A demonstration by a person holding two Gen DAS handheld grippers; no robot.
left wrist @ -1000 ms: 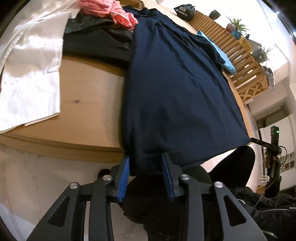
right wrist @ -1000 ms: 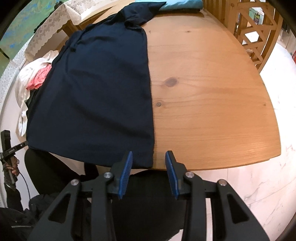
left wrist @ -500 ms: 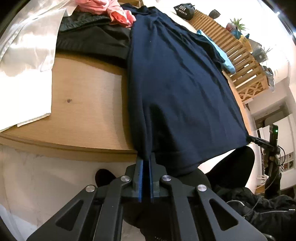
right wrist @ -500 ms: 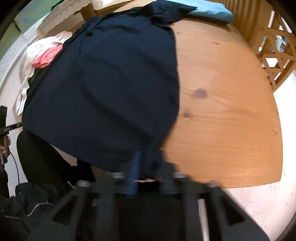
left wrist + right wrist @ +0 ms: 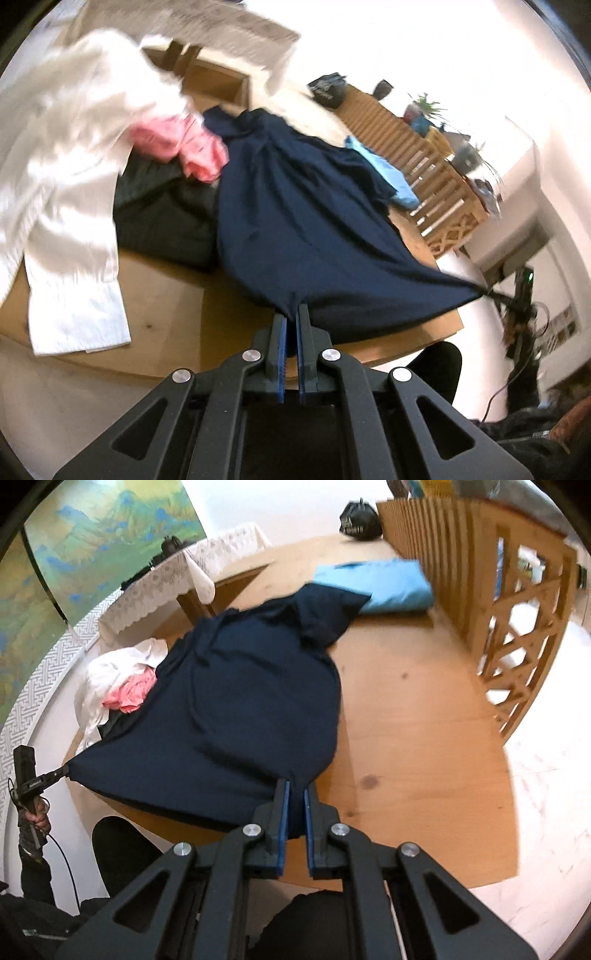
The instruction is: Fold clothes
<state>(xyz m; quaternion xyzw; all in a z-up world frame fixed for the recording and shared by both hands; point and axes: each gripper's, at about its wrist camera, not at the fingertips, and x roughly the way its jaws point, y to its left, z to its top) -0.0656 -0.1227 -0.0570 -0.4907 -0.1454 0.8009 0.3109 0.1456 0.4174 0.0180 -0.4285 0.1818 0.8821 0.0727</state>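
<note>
A dark blue shirt (image 5: pixel 295 221) is spread over the wooden desk (image 5: pixel 424 738). Its bottom edge is lifted off the desk and is held at two corners.

One corner of the hem is pinched by the left tongs (image 5: pixel 291 325). The blue pads (image 5: pixel 282 354) are pressed close together with the cloth caught between them. In the right wrist view, these same tongs are seen far to the left, with the cloth pulled to a point at their tip.

The other corner of the hem is pinched by the right tongs (image 5: pixel 294 801). Their blue pads (image 5: pixel 282 819) are also squeezed onto the cloth. In the left wrist view, these tongs are seen far to the right, where the shirt is stretched to a thin point.

Between the two corners the hem is held up in the air, above the near edge of the desk. The top part of the shirt is still laid flat on the desk, farther away. One sleeve is folded up near a light blue cloth (image 5: pixel 384 587).

The light blue cloth is laid by a wooden rack (image 5: pixel 480 583) at the far side. To the left of the shirt, a pink cloth (image 5: pixel 184 147) is piled on a black cloth (image 5: pixel 162 218). A white shirt (image 5: pixel 66 184) is spread beside them, partly hanging over the desk edge. A black cap (image 5: pixel 358 520) is set at the far end of the desk.
</note>
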